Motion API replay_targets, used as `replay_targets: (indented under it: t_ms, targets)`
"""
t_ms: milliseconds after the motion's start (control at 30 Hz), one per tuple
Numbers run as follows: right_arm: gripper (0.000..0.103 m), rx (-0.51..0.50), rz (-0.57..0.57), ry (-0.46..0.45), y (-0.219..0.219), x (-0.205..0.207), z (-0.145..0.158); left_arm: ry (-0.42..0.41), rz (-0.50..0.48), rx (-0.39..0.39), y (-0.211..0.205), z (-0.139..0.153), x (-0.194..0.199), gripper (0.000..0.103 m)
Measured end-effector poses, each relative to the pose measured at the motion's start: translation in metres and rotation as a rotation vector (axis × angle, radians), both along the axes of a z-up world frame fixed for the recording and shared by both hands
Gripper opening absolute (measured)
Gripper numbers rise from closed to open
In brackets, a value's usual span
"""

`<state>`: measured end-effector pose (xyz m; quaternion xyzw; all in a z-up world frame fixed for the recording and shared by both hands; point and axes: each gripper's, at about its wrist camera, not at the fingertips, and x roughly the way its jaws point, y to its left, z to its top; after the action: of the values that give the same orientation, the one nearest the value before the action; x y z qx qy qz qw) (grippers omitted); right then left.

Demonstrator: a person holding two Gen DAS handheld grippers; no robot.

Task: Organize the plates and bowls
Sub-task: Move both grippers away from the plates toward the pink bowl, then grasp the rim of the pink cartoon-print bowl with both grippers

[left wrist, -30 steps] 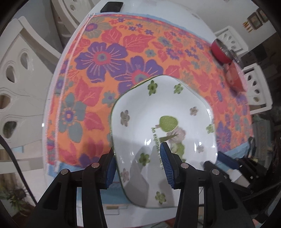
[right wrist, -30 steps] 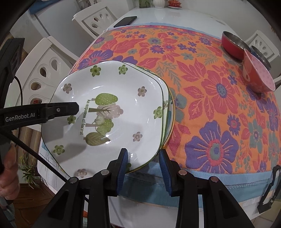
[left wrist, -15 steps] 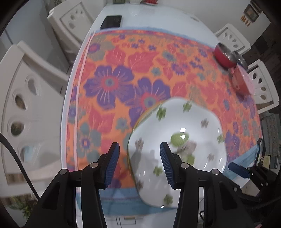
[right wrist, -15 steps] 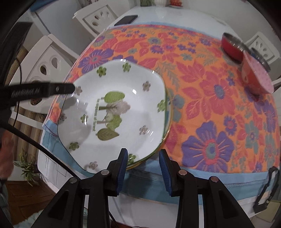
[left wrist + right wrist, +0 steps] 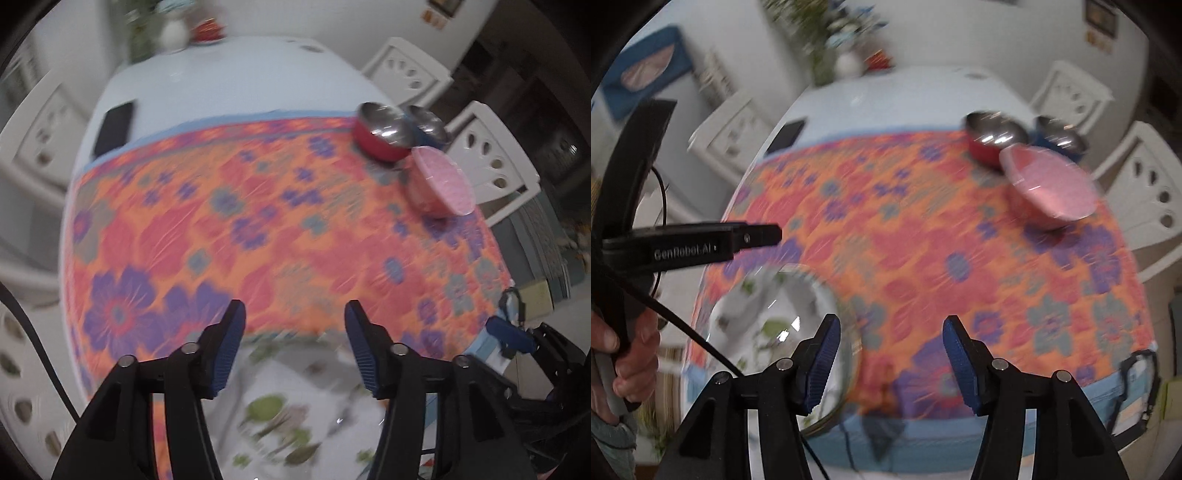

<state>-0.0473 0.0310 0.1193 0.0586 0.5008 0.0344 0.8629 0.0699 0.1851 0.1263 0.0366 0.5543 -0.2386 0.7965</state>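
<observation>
The white plate stack with green tree print (image 5: pixel 295 413) lies at the near edge of the flowered cloth, blurred; it also shows in the right wrist view (image 5: pixel 768 325). My left gripper (image 5: pixel 293 325) is open and empty, raised above the plates. My right gripper (image 5: pixel 892 339) is open and empty, to the right of the plates. A pink bowl (image 5: pixel 441 184) leans at the far right, beside a red steel bowl (image 5: pixel 382 134) and a blue steel bowl (image 5: pixel 428 123). They also show in the right wrist view: pink (image 5: pixel 1049 188), red (image 5: pixel 993 140), blue (image 5: pixel 1058 136).
An orange flowered cloth (image 5: pixel 258 229) covers the near part of the white table (image 5: pixel 221 74). A black phone (image 5: pixel 114 127) lies at the far left. White chairs (image 5: pixel 491 162) stand around. A vase (image 5: pixel 171 33) stands at the table's far end.
Both grippers have let go of the plates, opened wide, and lifted and tilted up toward the far side of the table. The plates now lie low in both views.
</observation>
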Motion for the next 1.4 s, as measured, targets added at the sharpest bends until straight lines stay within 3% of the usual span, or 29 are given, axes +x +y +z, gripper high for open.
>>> replay_targets:
  t_ms: [100, 200, 400, 633, 867, 933, 1000, 1067, 1133, 1333, 1400]
  targets:
    - [0.058, -0.020, -0.082, -0.037, -0.036, 0.005, 0.013, -0.024, -0.064, -0.056, -0.035, 0.013, 0.008, 0.066]
    - [0.073, -0.039, -0.149, -0.055, -0.079, 0.016, 0.021, -0.028, -0.092, -0.082, -0.071, 0.022, 0.019, 0.066]
    - [0.074, 0.036, -0.224, -0.053, -0.181, 0.056, 0.020, -0.021, -0.047, -0.108, -0.140, 0.022, 0.042, 0.066]
    - [0.074, 0.129, -0.190, 0.023, -0.265, 0.116, -0.011, 0.032, 0.062, -0.139, -0.203, -0.018, 0.068, 0.062]
    - [0.073, 0.136, -0.079, 0.086, -0.282, 0.164, -0.045, 0.099, 0.161, -0.153, -0.233, -0.060, 0.087, 0.052]
    - [0.060, 0.140, -0.061, 0.101, -0.284, 0.172, -0.056, 0.109, 0.168, -0.140, -0.239, -0.069, 0.089, 0.047]
    - [0.055, 0.159, -0.043, 0.128, -0.285, 0.182, -0.067, 0.117, 0.180, -0.133, -0.241, -0.075, 0.091, 0.042]
    - [0.054, 0.169, -0.041, 0.134, -0.285, 0.186, -0.074, 0.134, 0.191, -0.145, -0.242, -0.081, 0.093, 0.034]
    - [0.045, 0.172, -0.034, 0.139, -0.285, 0.190, -0.078, 0.142, 0.195, -0.150, -0.243, -0.085, 0.094, 0.023]
    - [0.014, 0.148, -0.001, 0.153, -0.276, 0.192, -0.090, 0.136, 0.210, -0.156, -0.241, -0.088, 0.093, 0.017]
    - [0.011, 0.147, 0.003, 0.152, -0.273, 0.189, -0.092, 0.126, 0.205, -0.158, -0.241, -0.087, 0.091, 0.017]
